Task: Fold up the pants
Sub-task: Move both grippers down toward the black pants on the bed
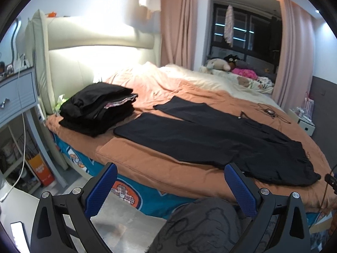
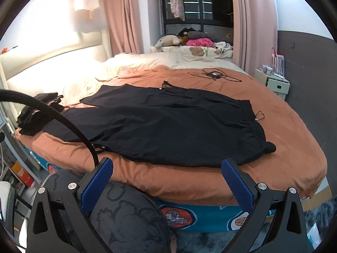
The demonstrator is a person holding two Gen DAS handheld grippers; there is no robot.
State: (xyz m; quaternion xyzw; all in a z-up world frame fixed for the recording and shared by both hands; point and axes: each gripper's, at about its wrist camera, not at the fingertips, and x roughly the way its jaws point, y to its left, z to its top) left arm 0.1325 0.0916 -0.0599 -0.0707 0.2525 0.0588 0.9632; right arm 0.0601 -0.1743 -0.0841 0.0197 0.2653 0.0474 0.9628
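Black pants (image 1: 210, 141) spread flat on orange bedcover (image 1: 168, 168), both legs laid out side by side with a gap between the hems, waistband (image 2: 256, 126) toward the foot end, leg hems toward the headboard (image 1: 94, 48). Not folded yet.

Left hand-held gripper (image 1: 170, 175): blue pads (image 1: 101, 189) spread wide, nothing between them, hovering off the near bed edge, clear of the fabric. Right hand-held gripper (image 2: 167, 171): also spread wide, empty, hanging just short of the near pant leg and waistband side, not touching.

Stack of folded dark clothes (image 1: 99, 109) near the headboard, just beside the leg hems, apart from them. Cable with small device (image 2: 213, 74) lying on the bedcover beyond the pants. Stuffed toys (image 2: 168, 41) and pink item on the window ledge past the bed. Black hose (image 2: 63, 118) arcing across left side of right wrist view. Grey patterned fabric (image 2: 126, 217) under both grippers, low in frame, person's leg likely, cannot tell for sure.
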